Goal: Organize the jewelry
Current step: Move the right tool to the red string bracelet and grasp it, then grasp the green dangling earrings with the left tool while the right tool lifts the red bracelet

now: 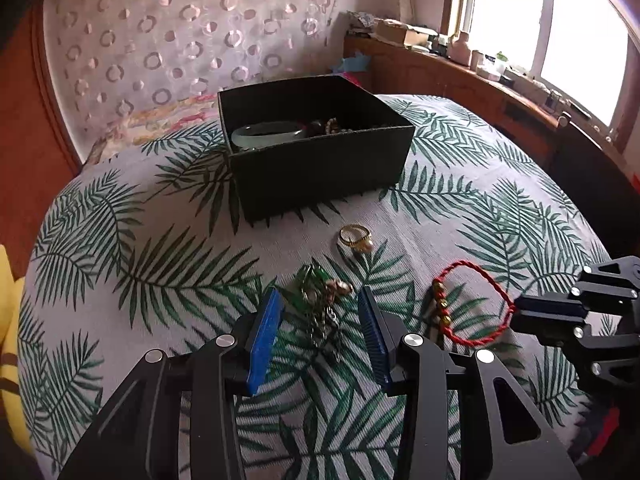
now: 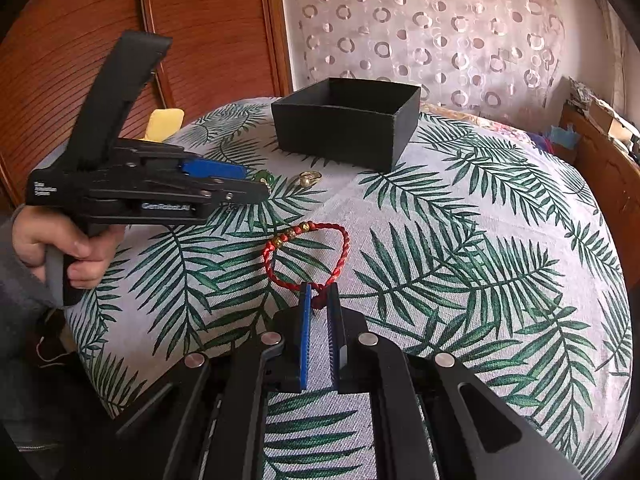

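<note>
A black open box [image 1: 320, 160] sits on the leaf-print cloth and holds a pale green bangle [image 1: 268, 133] and beaded pieces. In front of it lie a gold pearl ring [image 1: 356, 238], a green pendant on a chain [image 1: 322, 304] and a red cord bracelet with gold beads [image 1: 472, 304]. My left gripper [image 1: 318, 304] is open, its blue pads on either side of the pendant chain. My right gripper [image 2: 319, 296] is nearly closed around the near edge of the red bracelet [image 2: 308, 256]. The box [image 2: 348, 120] and the ring [image 2: 308, 178] show in the right wrist view too.
The cloth-covered surface [image 1: 160, 240] drops away at its rounded edges. A wooden cabinet with clutter [image 1: 460, 64] stands at the right under a window. A curtain [image 1: 180, 32] hangs behind. A yellow item [image 2: 164, 122] lies at the far left edge.
</note>
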